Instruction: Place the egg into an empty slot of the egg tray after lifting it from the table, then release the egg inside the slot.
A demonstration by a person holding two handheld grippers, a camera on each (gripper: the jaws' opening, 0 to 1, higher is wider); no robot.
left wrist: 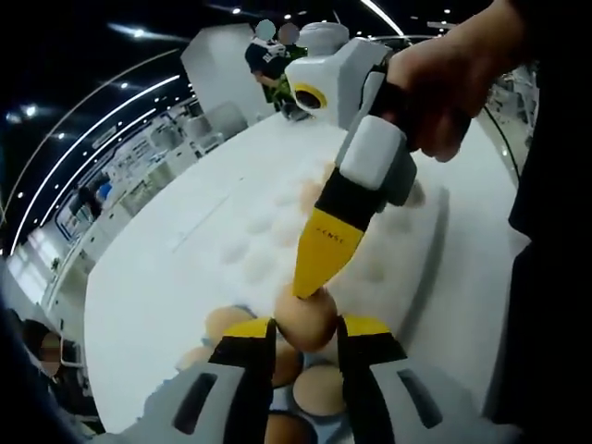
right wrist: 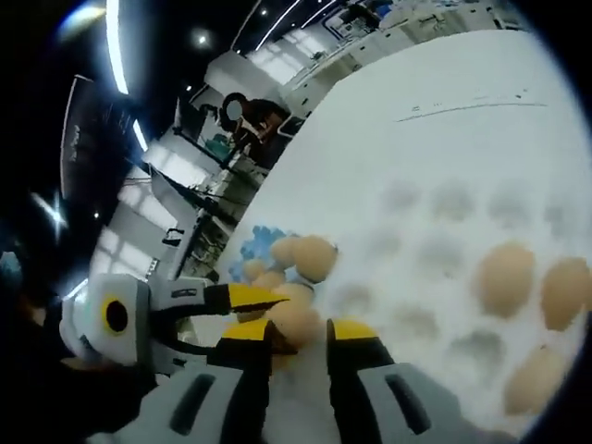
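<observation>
A tan egg sits pinched between the yellow tips of my left gripper, which is shut on it. My right gripper, held by a hand, comes down from the upper right and its yellow tip touches the top of the egg. In the right gripper view the same egg lies between the tips of my right gripper; whether they squeeze it is unclear. The left gripper reaches it from the left. The white egg tray spreads to the right with three eggs near its right side.
A blue holder with several more eggs lies just under the left gripper, and appears again as the blue holder beside the white tray. The white table extends left. People and shelving stand beyond the far edge.
</observation>
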